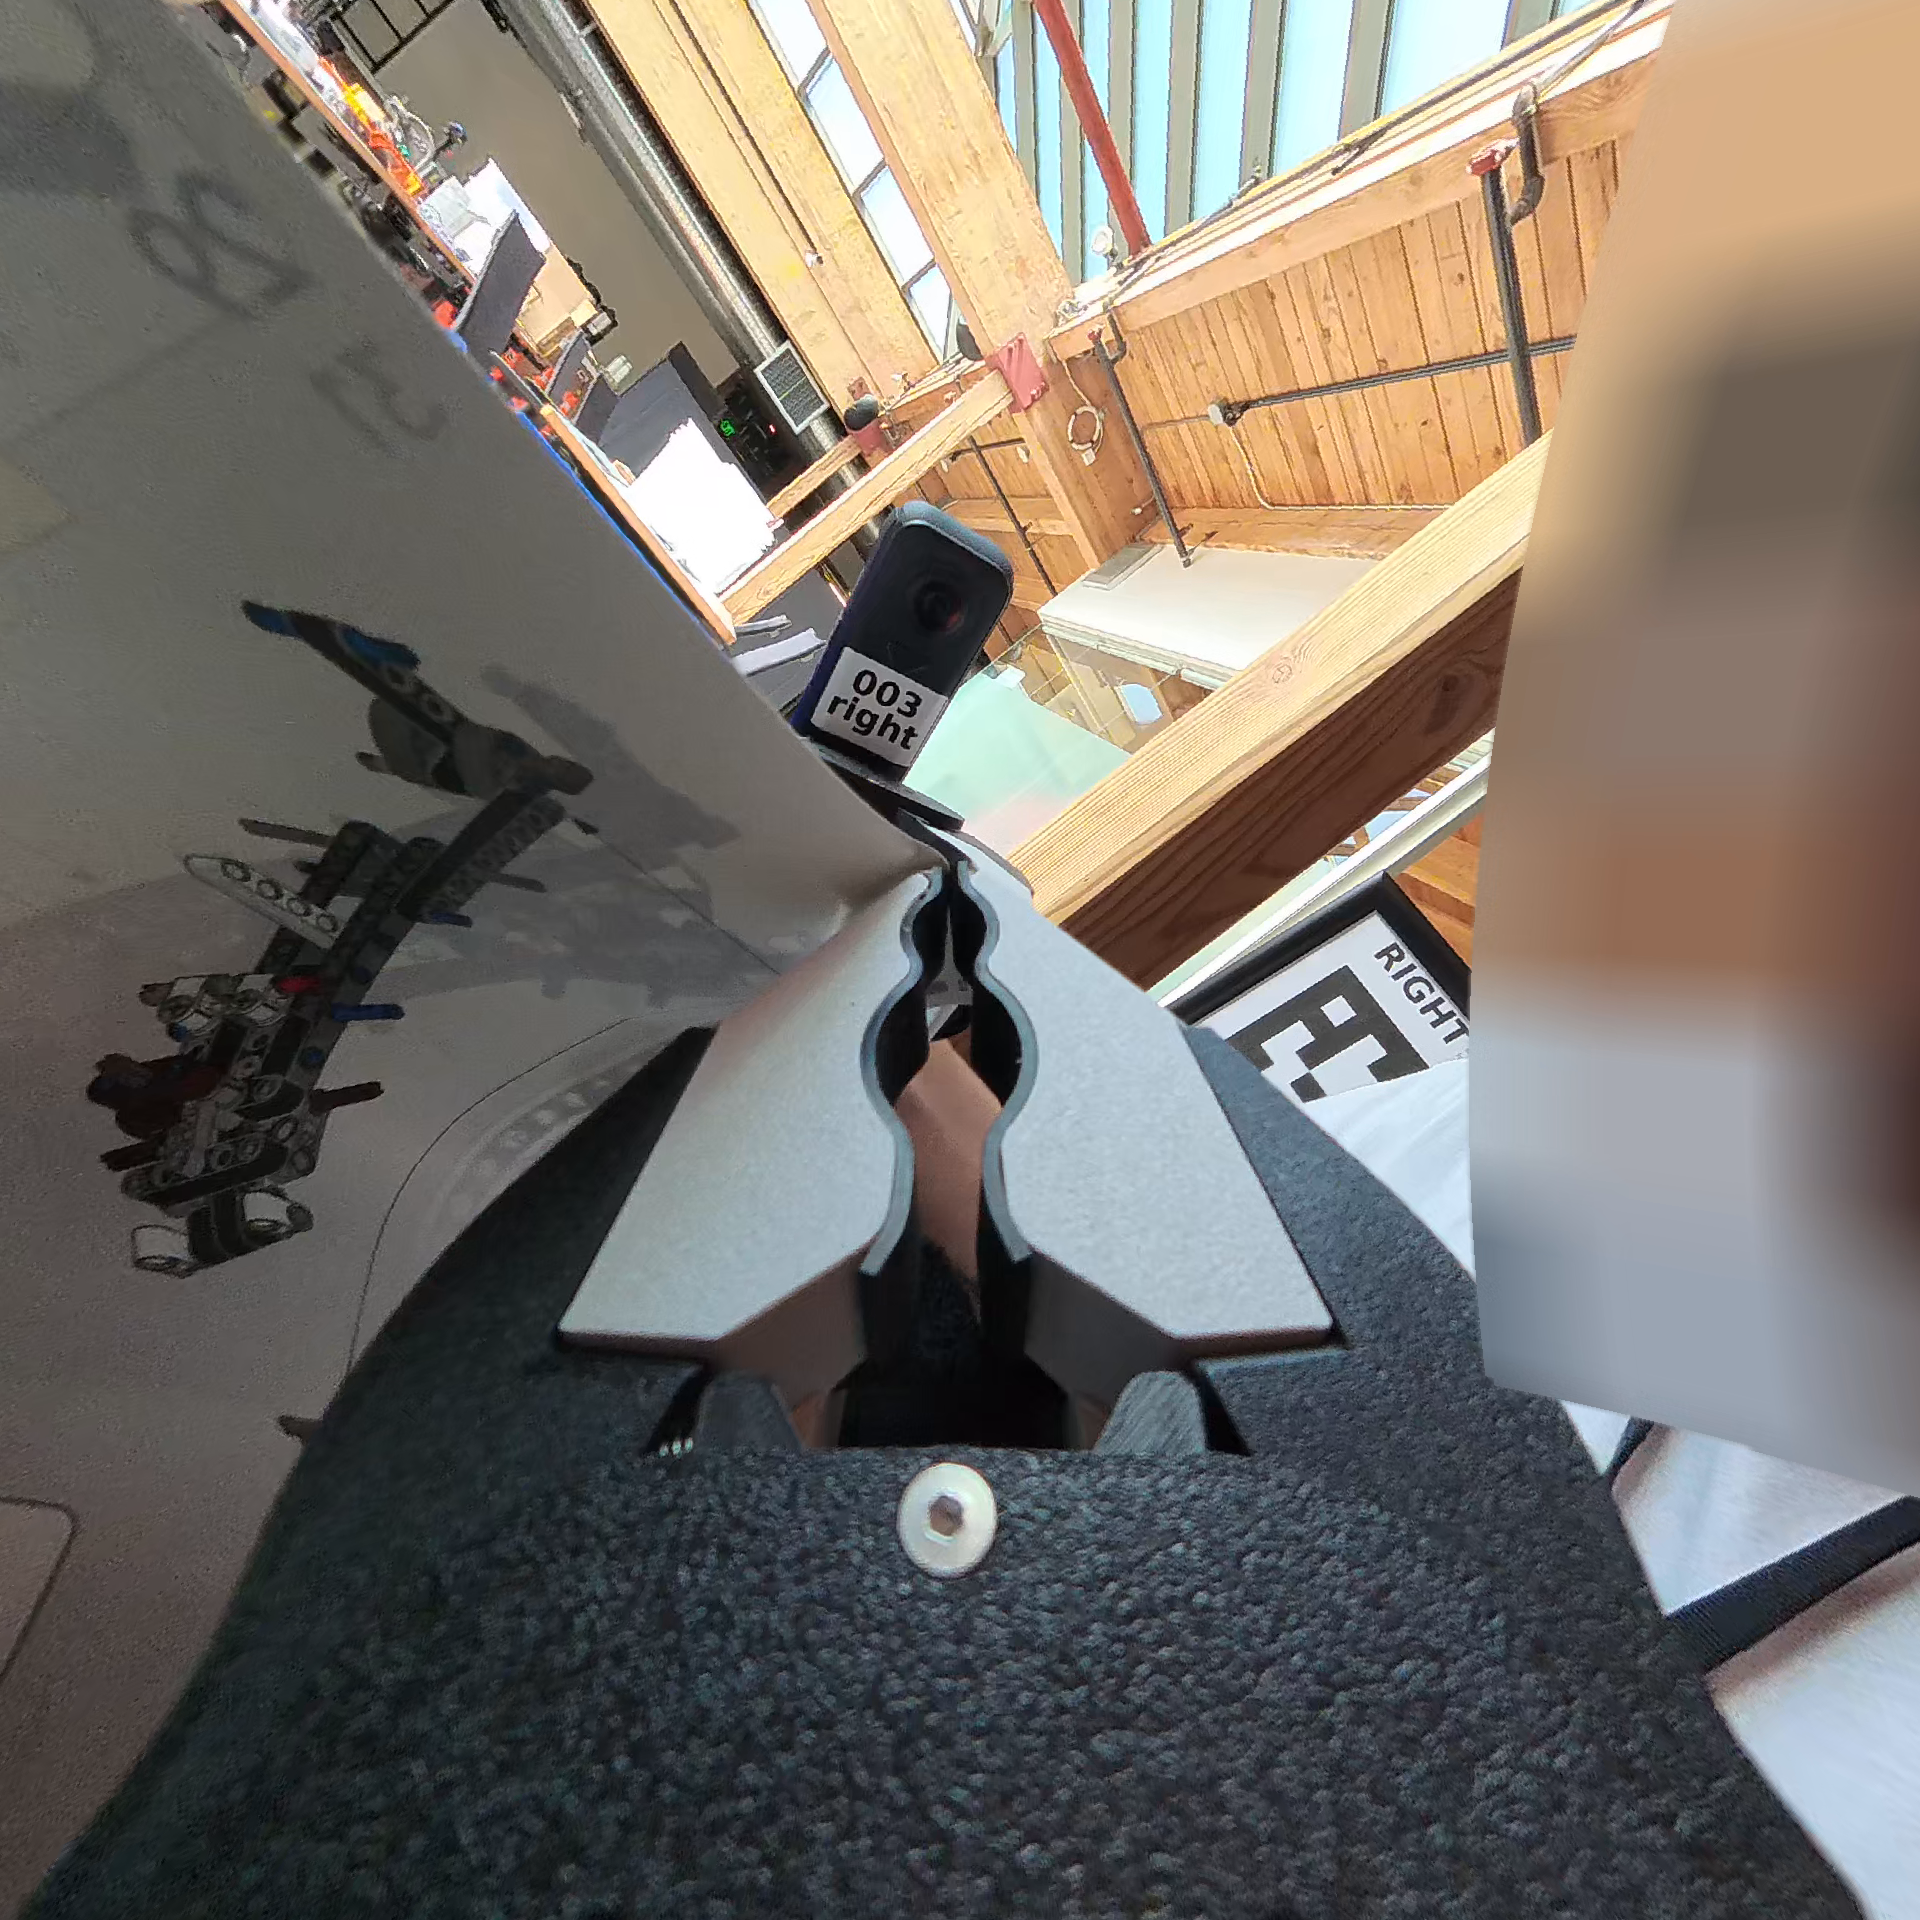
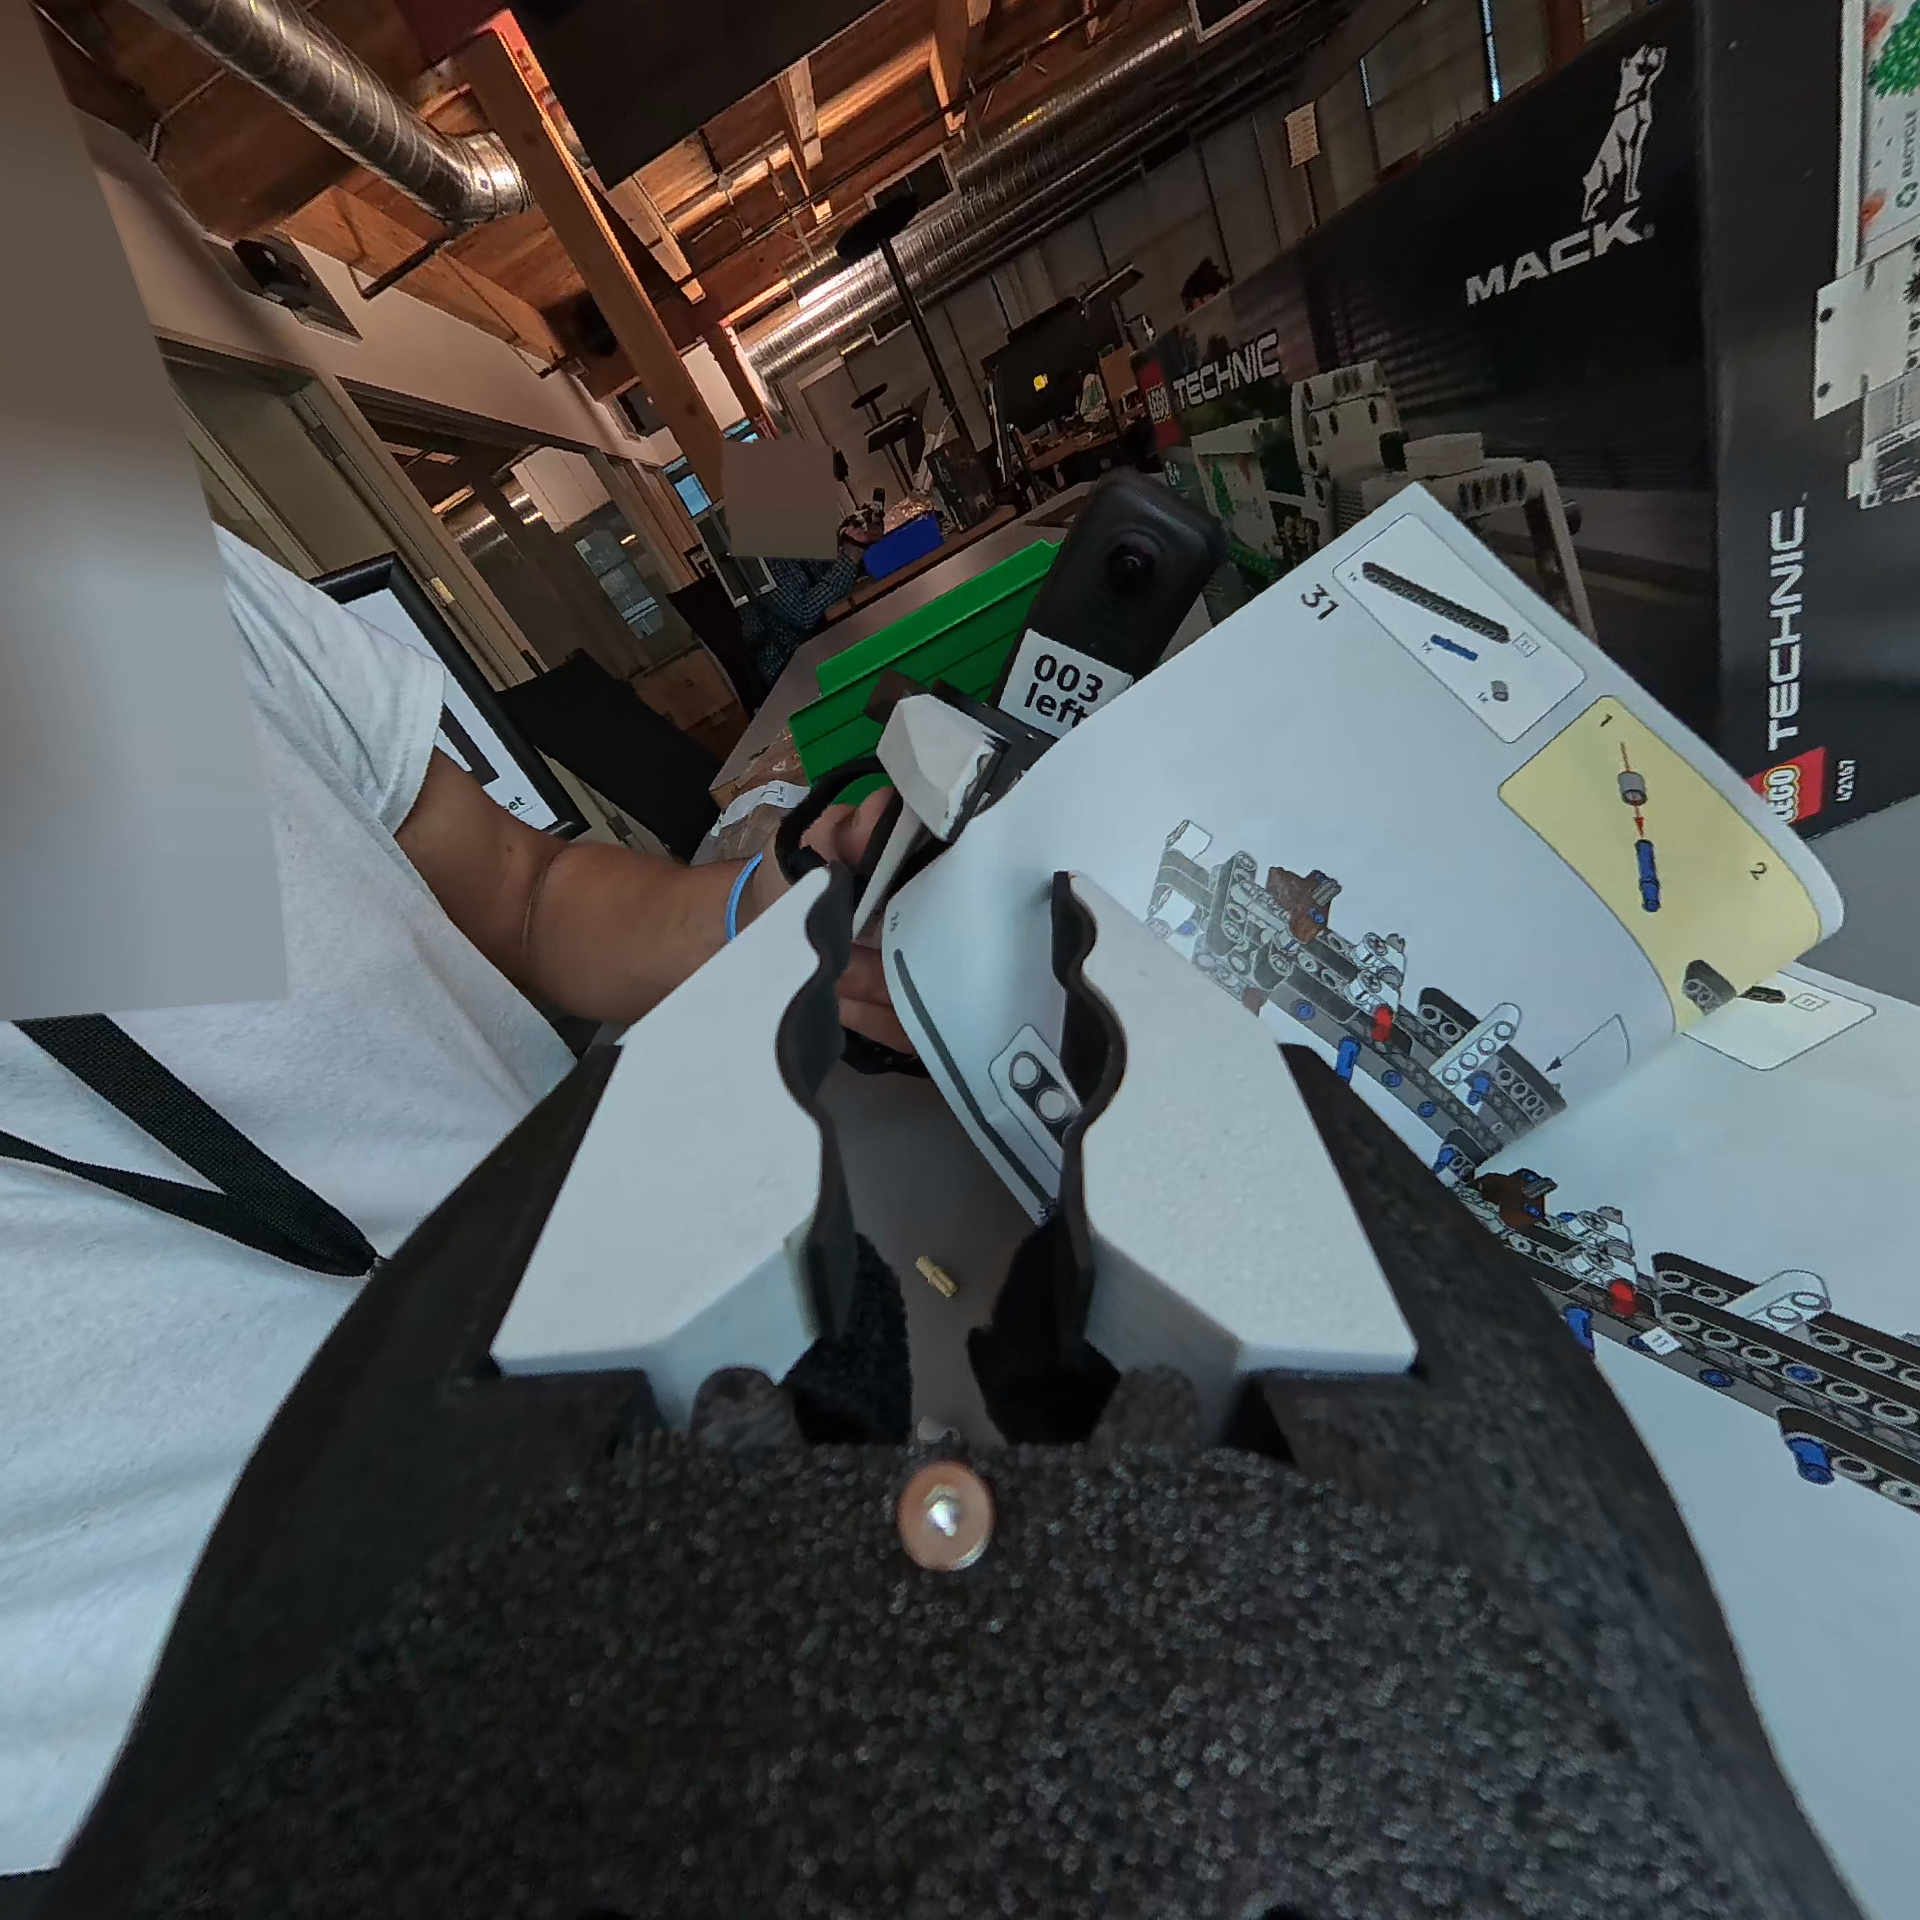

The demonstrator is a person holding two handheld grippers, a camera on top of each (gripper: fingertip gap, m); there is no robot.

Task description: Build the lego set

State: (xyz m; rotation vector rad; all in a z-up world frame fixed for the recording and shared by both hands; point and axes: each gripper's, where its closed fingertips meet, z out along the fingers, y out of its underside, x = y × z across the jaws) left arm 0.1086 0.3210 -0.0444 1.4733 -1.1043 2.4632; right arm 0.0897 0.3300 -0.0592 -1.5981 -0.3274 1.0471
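At the left, the left gripper [image 1: 948, 883] is closed at its tips on the lower corner of a lifted page [image 1: 468, 623] of an instruction booklet [image 2: 1714, 1195]; the sheet stands up off the spread and curls above it. The right wrist view shows that same pinch from the far side, close in front of the right gripper [image 2: 943, 883]. The right gripper stands wide open; the page's rounded corner lies between its fingers, close to the right-hand one, but nothing is clamped. The rest of the booklet lies open on the grey table [image 2: 1870, 831], further right.

The risk, as I judge it, lies in the paper. The hold is on one corner only, so a sideways or hasty pull could crease or tear the sheet there, or the corner could slip free and the page fall back. The open gripper's finger could also catch the edge.

A green bin [image 2: 904, 665] stands behind the grippers, and its contents are hidden. A large dark box [image 2: 1558, 312] stands at the far right; what it holds cannot be told.
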